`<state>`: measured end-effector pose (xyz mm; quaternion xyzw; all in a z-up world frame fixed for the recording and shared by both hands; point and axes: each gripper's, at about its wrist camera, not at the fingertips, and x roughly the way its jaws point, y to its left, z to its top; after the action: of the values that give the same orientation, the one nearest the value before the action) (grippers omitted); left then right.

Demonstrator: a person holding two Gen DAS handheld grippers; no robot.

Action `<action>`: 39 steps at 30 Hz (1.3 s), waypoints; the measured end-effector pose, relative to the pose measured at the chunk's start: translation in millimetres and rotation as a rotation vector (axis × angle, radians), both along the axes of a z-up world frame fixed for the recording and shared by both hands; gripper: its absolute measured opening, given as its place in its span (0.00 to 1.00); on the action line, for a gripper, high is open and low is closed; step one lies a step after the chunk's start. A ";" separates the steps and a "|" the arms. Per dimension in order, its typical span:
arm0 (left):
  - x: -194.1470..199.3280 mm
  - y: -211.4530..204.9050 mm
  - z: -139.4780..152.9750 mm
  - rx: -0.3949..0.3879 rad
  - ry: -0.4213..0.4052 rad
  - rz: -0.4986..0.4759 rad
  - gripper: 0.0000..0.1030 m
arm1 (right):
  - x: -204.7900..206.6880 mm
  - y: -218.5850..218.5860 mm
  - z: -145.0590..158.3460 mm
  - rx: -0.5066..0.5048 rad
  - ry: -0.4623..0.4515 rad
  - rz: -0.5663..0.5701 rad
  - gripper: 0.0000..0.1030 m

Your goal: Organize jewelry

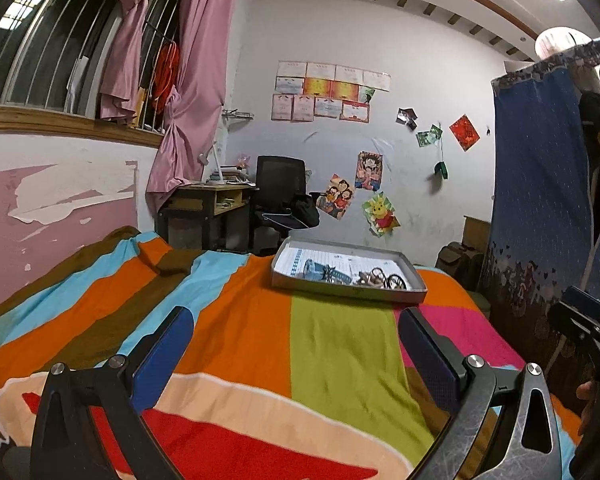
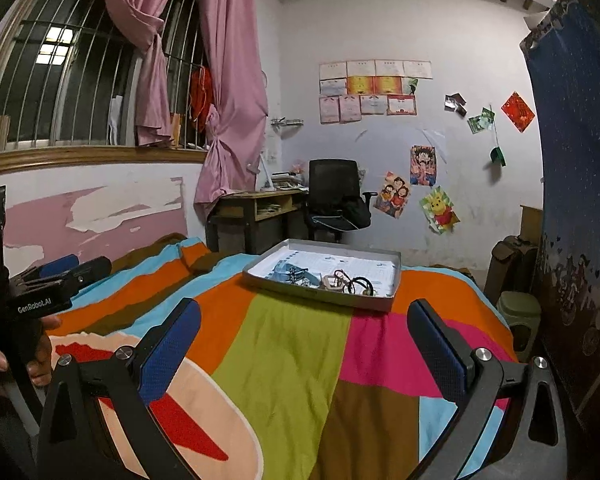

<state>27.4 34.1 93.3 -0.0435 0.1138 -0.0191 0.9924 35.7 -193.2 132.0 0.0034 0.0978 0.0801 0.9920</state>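
Tray [image 2: 394, 280] sits on bed [image 2: 292, 344], far end, centre-right. Jewelry pile [image 2: 352, 282] in tray's near-right part. Desk [image 2: 256, 208] and chair [image 2: 334, 196] behind bed, window [image 2: 80, 92] to the left.

The jewelry [image 2: 346, 280] in the grey tray [image 2: 394, 280] is a small tangle — single pieces too small to tell apart.
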 end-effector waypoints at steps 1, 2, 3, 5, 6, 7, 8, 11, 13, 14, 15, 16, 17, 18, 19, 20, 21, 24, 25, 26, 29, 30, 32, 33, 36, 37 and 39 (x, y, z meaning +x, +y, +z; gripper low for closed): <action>-3.0 -0.5 -3.8 0.004 -0.001 0.003 1.00 | -2.4 0.7 -1.9 0.000 0.003 -0.001 0.99; -4.4 -0.9 -5.9 0.007 -0.001 0.006 1.00 | -4.5 0.5 -4.7 0.004 0.008 -0.003 0.99; -5.2 -1.1 -8.2 0.010 -0.002 0.007 1.00 | -5.1 0.5 -7.1 0.009 0.014 -0.006 0.99; -7.0 -0.7 -14.6 0.006 0.004 0.010 1.00 | -5.4 -1.7 -13.9 0.029 0.033 -0.014 0.99; -7.7 -0.3 -18.0 0.002 0.008 0.012 1.00 | -5.7 -2.4 -16.9 0.036 0.038 -0.016 0.99; -8.0 0.2 -20.6 -0.001 0.011 0.013 1.00 | -4.3 -3.2 -20.5 0.043 0.049 -0.021 0.99; -7.9 0.3 -23.7 -0.003 0.015 0.013 1.00 | -4.1 -3.7 -23.1 0.044 0.054 -0.025 0.99; -7.7 0.5 -29.9 -0.001 0.015 0.014 1.00 | -5.0 -4.2 -31.9 0.041 0.059 -0.037 0.99; -7.9 -0.8 -33.5 0.002 0.015 0.011 1.00 | -6.2 -4.7 -36.3 0.043 0.062 -0.045 0.99; -7.8 -0.3 -35.5 0.003 0.017 0.009 1.00 | -7.4 -5.2 -38.4 0.039 0.061 -0.051 0.99; -7.9 -0.2 -37.4 0.005 0.018 0.008 1.00 | -8.5 -5.3 -40.3 0.033 0.061 -0.056 0.99; -7.5 0.0 -39.2 0.007 0.021 0.006 1.00 | -9.0 -5.1 -41.5 0.029 0.062 -0.058 0.99; -7.5 0.1 -40.4 0.007 0.024 0.004 1.00 | -9.5 -4.2 -42.5 0.026 0.064 -0.059 0.99; -7.5 0.3 -41.9 0.009 0.028 0.003 1.00 | -10.3 -3.0 -44.0 0.022 0.066 -0.060 0.99; -7.5 -0.1 -43.1 0.010 0.031 0.003 1.00 | -10.4 -2.2 -44.6 0.020 0.068 -0.060 0.99; -7.3 0.5 -43.8 0.009 0.034 0.003 1.00 | -10.6 -1.1 -45.4 0.018 0.070 -0.059 0.99; -7.0 0.6 -44.0 0.009 0.035 0.002 1.00 | -10.6 0.2 -46.2 0.015 0.073 -0.056 0.99; -6.6 1.0 -44.4 0.010 0.035 0.001 1.00 | -11.2 2.8 -47.3 0.007 0.079 -0.052 0.99; -6.6 1.0 -44.5 0.011 0.035 0.001 1.00 | -11.0 2.7 -46.7 0.008 0.081 -0.051 0.99; -5.3 1.5 -43.7 0.012 0.036 0.000 1.00 | -11.0 2.5 -47.1 0.008 0.083 -0.051 0.99; -5.4 1.2 -43.4 0.012 0.036 0.000 1.00 | -10.9 1.4 -47.8 0.015 0.087 -0.055 0.99; -5.3 1.6 -43.7 0.013 0.037 0.001 1.00 | -10.8 1.4 -47.7 0.016 0.087 -0.057 0.99; -5.4 1.1 -43.4 0.011 0.035 0.001 1.00 | -9.4 1.4 -47.5 0.018 0.088 -0.057 0.99; -5.3 1.3 -43.5 0.010 0.035 0.001 1.00 | -8.9 1.2 -47.3 0.018 0.088 -0.057 0.99; -5.0 2.5 -45.5 0.003 0.041 0.001 1.00 | -8.8 2.1 -48.2 0.015 0.091 -0.054 0.99; -4.7 3.5 -46.9 0.004 0.041 0.001 1.00 | -8.3 2.9 -48.3 0.012 0.092 -0.051 0.99; -5.0 4.2 -47.7 0.008 0.041 -0.002 1.00 | -8.4 4.3 -49.5 0.004 0.095 -0.047 0.99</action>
<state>22.4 38.3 45.6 -0.0401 0.1344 -0.0185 0.9899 27.3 -188.9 82.5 0.0115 0.1446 0.0568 0.9878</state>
